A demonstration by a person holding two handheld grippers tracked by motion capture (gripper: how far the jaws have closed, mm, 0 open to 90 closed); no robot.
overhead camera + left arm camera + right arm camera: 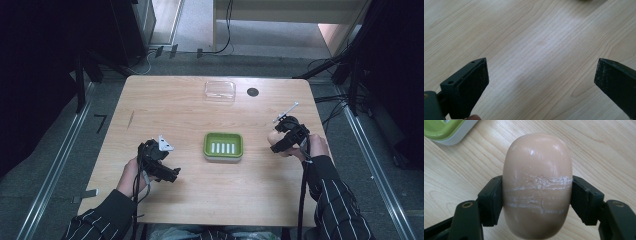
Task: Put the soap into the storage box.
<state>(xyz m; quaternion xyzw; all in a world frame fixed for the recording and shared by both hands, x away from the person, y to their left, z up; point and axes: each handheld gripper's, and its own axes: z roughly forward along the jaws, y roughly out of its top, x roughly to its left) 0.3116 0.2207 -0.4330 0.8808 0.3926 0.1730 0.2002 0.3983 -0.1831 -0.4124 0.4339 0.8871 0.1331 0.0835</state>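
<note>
The wooden surface (165,107) carries few things. A clear plastic lid or box (219,91) lies at the surface's 12 o'clock edge, with a small dark round spot (253,92) just beside it at its 3 o'clock. Near the middle sits the green soap dish (223,146), its slotted drain showing white bars and nothing lying in it.

The right gripper (278,143) hangs at the dish's 3 o'clock, well apart from it, and its fingers (491,200) are clamped on the pale peach soap bar (537,186). In the right gripper view the bar stands between the two pads, scored with whitish scratch lines across its middle, and a corner of the dish shows at 11 o'clock of the bar. The bar looks lifted off the wood, though how high I cannot tell.

The left gripper (172,172) is at the dish's 8 o'clock, its fingers (471,87) spread wide over bare wood with nothing between them.

As I judge it, the pickup is done: the soap is gripped firmly. What remains is to carry it over toward 9 o'clock, lower it into the green dish and let go; the dish is not yet filled.
</note>
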